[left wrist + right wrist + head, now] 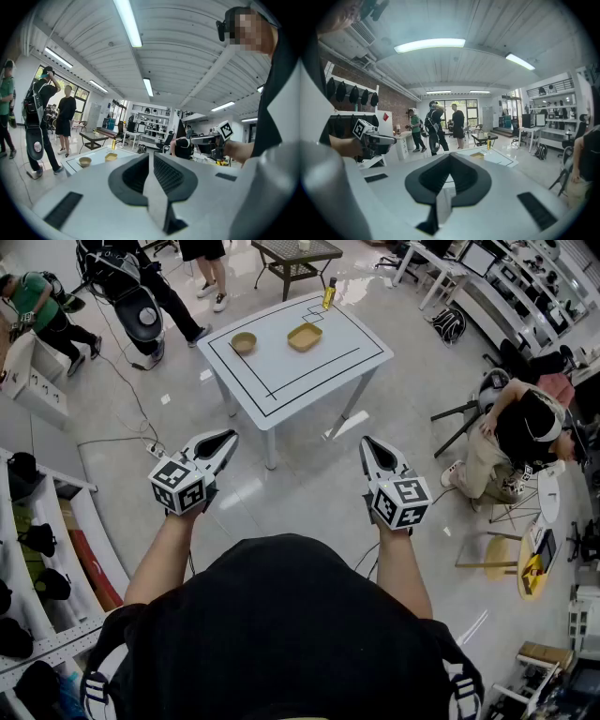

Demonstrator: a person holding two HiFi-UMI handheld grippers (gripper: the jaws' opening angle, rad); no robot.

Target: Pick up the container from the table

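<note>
Yellow container (305, 337) is sitting untouched on the white table (323, 367), at 12 o'clock, well apart from both grippers. Left gripper (228, 437) and right gripper (367, 442) are hovering clenched, empty. Judging: approach, grasp and lift all remaining.

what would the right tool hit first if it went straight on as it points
Probably the near edge of the white table, beyond the right tool; nothing shows between, but depth is unclear.
</note>
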